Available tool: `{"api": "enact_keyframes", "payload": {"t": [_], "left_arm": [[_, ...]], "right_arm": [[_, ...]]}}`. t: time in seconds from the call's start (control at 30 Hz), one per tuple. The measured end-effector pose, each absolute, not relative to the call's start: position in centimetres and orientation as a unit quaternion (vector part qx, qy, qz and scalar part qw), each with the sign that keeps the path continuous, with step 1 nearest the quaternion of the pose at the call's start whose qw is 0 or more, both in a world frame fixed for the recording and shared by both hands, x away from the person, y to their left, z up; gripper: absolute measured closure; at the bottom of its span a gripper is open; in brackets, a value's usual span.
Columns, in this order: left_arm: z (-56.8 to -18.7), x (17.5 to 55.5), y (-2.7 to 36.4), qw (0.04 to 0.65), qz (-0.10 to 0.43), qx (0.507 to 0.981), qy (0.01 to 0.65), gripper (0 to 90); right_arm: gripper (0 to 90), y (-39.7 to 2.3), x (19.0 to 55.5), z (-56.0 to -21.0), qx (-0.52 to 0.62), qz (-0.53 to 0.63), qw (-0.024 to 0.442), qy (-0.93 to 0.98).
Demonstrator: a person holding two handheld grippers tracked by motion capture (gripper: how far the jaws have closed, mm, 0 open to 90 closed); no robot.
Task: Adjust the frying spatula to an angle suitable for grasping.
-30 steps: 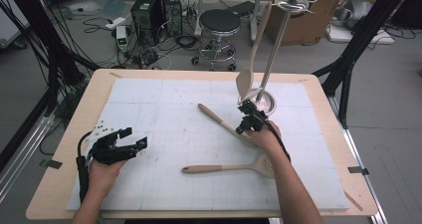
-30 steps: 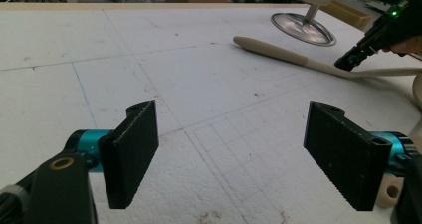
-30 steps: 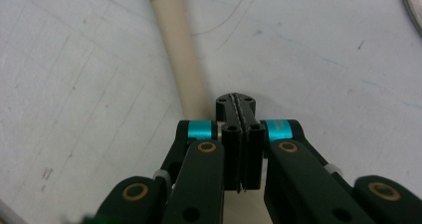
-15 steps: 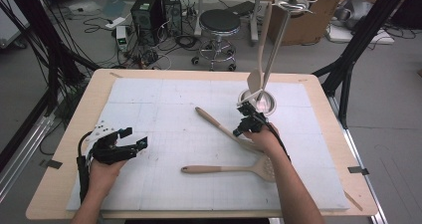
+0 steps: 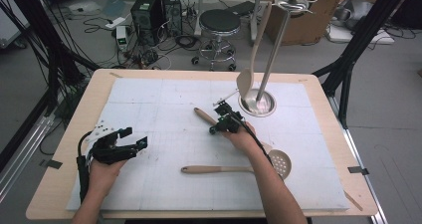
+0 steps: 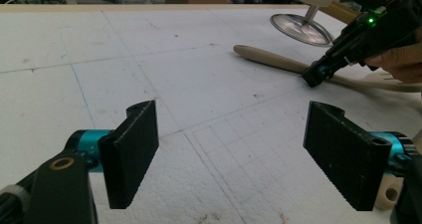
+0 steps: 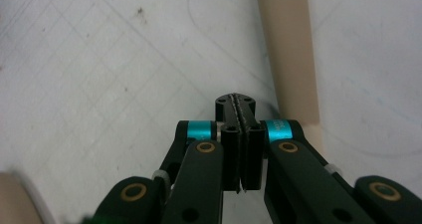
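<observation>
Right now my right gripper [image 5: 215, 129] sits just left of centre in the high view, jaws pressed together with nothing between them, and the wooden spoon [image 5: 204, 115] lies directly beside it. In the right gripper view the spoon's handle [image 7: 287, 50] runs up the frame just right of the closed tips, close alongside them but not between them, so the jaws would have to part and shift toward that side before any grasp. The spoon's long axis runs diagonally in the high view, from its handle end at upper left down toward the lower right, where it passes under my right hand [image 5: 241, 137]. My right hand is plainly the nearer one; the left gripper [image 5: 134, 138] rests well apart at the lower left, jaws spread wide and empty over the white mat [image 5: 164, 99]. A slotted spatula [image 5: 234, 168] lies near the lower centre, handle pointing left. The only holder here is the utensil stand [image 5: 271, 50] at upper centre right: one spatula [image 5: 250, 59] hangs from its top, blade down near the round steel base [image 5: 259, 103], and I see nothing else on it.
</observation>
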State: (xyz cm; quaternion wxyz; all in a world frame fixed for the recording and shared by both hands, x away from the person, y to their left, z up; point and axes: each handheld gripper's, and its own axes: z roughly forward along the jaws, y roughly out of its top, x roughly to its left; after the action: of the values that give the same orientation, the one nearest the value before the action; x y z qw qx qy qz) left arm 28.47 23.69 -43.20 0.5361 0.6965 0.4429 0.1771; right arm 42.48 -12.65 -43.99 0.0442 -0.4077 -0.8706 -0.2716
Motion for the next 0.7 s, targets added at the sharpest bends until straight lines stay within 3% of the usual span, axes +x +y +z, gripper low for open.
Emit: {"api": "enact_keyframes", "payload": {"t": [0.17, 0.33, 0.53, 0.7], "left_arm": [[-43.1, 28.5, 23.6, 0.538, 0.178, 0.696, 0.441, 22.4], [-43.2, 28.5, 23.7, 0.538, 0.177, 0.694, 0.443, 22.4], [-43.2, 28.5, 23.8, 0.539, 0.177, 0.694, 0.444, 22.4], [-43.2, 28.6, 23.8, 0.539, 0.176, 0.695, 0.443, 22.3]], "right_arm": [[90.0, -11.6, 43.0, -43.6, -0.429, -0.247, -0.026, -0.869], [90.0, -12.4, 44.0, -43.9, -0.467, -0.266, -0.028, -0.843], [90.0, -13.5, 44.6, -43.9, -0.495, -0.257, -0.087, -0.825], [87.4, -15.3, 44.6, -43.0, -0.502, -0.282, -0.051, -0.816]]}}
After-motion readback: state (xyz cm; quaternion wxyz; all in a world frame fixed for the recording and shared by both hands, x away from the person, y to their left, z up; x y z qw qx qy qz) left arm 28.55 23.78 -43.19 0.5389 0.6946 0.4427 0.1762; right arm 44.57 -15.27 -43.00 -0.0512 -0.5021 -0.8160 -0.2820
